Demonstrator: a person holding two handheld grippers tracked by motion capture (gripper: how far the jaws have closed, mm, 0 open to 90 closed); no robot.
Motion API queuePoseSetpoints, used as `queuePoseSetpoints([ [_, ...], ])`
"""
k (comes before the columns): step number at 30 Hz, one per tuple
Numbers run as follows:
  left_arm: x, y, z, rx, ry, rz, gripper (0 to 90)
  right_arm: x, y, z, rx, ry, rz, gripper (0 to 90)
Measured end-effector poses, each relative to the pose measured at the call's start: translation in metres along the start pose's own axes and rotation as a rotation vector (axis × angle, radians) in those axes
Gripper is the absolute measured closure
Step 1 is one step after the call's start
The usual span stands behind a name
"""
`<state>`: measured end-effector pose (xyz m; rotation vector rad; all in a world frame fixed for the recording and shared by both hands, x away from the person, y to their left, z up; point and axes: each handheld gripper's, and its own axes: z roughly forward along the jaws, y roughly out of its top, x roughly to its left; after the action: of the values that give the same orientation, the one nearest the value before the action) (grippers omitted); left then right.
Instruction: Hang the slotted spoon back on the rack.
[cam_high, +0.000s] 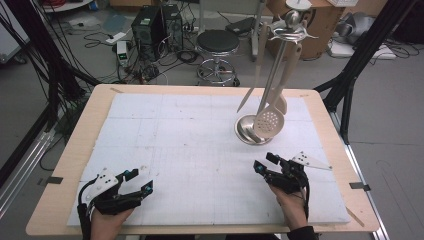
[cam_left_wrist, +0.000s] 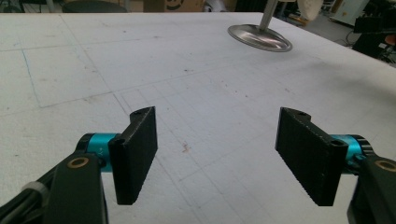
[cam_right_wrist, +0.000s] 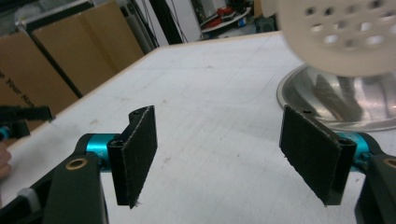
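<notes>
White foam board covers the wooden table, and we see both grippers resting low at its near edge. We find the left gripper at the near left, jaws spread wide with nothing between them; in the left gripper view only bare board lies in the gap. We find the right gripper at the near right, jaws likewise wide apart and holding nothing, as the right gripper view confirms.

We see a steel stand at the far right of the board, its round base on the foam and its pole rising to a hook ring at the top. A pale slotted spoon hangs from it, its perforated head low over the base. Two more pale utensils hang beside it, one reaching down to the left. The spoon is the nearest thing to the right gripper, just beyond its jaws and apart from them; in the right gripper view its head looms at the upper right above the base. The left gripper is well apart from the stand.
</notes>
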<state>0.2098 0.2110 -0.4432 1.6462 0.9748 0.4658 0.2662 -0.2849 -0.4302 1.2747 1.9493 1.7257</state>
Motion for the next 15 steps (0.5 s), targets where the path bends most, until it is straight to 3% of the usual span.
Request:
queuePoseSetpoints([
  [5,0.0012,-0.0009,0.0003,0.01,-0.015,0.009,29.9,0.0029,-0.0027,0.0044,0.037,0.01,-0.036,22.5],
  [15,0.005,-0.0019,-0.0016,0.011,-0.013,-0.001,29.9,0.0035,-0.009,0.0064,0.074,0.008,-0.049,18.5],
])
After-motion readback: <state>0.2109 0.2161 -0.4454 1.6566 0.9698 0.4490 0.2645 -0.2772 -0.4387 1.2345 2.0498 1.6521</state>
